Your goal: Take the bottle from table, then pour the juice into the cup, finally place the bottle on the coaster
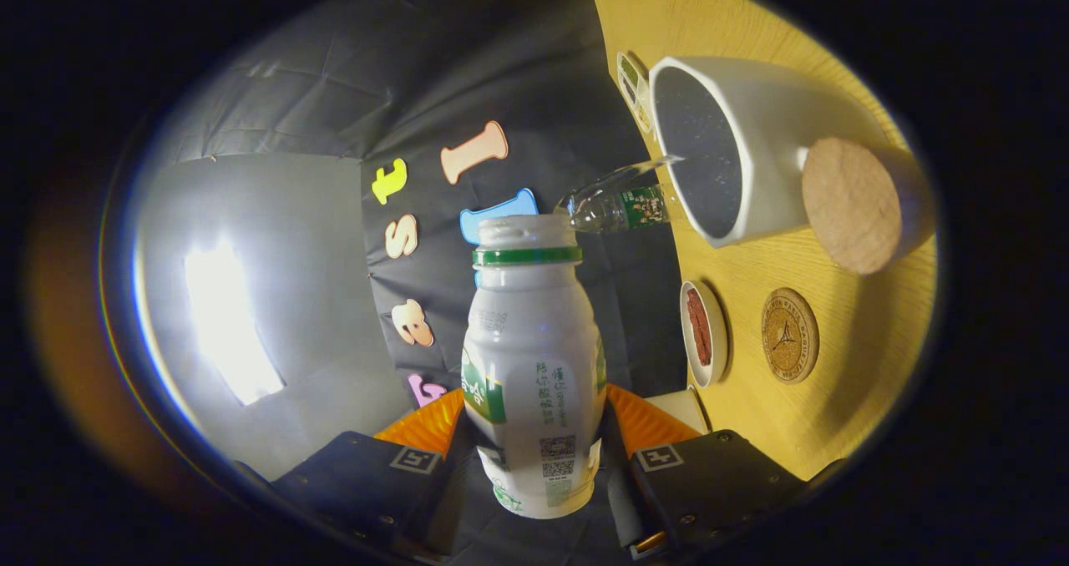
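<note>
White bottle (532, 366) between gripper (534, 432) fingers.

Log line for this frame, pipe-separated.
phase: pour | gripper: shut on bottle | bottle: tilted, mouth short of cup | coaster: bare

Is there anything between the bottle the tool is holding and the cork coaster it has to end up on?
Nothing visible blocks it. The tool grips the white plastic bottle with the green ring; the round cork coaster lies bare on the yellow wooden table, with a small white dish beside it.

Glossy plastic bottle (531, 357), cork coaster (788, 335), seemingly wood-grain table (843, 399)
</note>
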A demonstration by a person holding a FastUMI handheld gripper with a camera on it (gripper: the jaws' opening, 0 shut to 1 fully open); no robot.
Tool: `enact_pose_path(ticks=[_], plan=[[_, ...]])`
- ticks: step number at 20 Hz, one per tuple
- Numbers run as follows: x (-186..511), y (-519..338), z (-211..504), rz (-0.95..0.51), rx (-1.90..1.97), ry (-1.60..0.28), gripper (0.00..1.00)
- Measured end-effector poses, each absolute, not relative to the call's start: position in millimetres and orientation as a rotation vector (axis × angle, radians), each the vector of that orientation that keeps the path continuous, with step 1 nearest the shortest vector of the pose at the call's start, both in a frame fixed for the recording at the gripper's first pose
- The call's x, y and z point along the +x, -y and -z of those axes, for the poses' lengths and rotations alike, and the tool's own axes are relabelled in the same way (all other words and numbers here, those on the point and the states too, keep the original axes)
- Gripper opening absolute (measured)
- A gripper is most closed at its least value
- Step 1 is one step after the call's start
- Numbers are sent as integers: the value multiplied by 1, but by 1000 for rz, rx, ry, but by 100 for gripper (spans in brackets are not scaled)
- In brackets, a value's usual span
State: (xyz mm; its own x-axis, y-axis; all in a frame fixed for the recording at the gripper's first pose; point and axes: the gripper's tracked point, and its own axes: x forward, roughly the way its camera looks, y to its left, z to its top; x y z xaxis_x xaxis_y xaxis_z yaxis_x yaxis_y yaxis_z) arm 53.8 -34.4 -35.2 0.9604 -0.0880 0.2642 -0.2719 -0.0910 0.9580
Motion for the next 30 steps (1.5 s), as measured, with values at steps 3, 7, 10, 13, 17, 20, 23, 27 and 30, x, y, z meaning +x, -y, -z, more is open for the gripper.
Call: enact_pose_path(ticks=[3,7,10,13,17,20,23,27,30], plan=[[54,34,33,-158,1675,283,70],[55,34,32,-162,1670,294,70],[57,33,32,-168,1650,308,70],[57,36,32,-161,1634,320,70],[54,42,35,-140,1635,336,70],[55,45,35,-122,1651,342,70],[56,46,36,-117,1652,342,70],[62,48,34,-120,1660,343,70],[62,47,35,-117,1664,342,70]])
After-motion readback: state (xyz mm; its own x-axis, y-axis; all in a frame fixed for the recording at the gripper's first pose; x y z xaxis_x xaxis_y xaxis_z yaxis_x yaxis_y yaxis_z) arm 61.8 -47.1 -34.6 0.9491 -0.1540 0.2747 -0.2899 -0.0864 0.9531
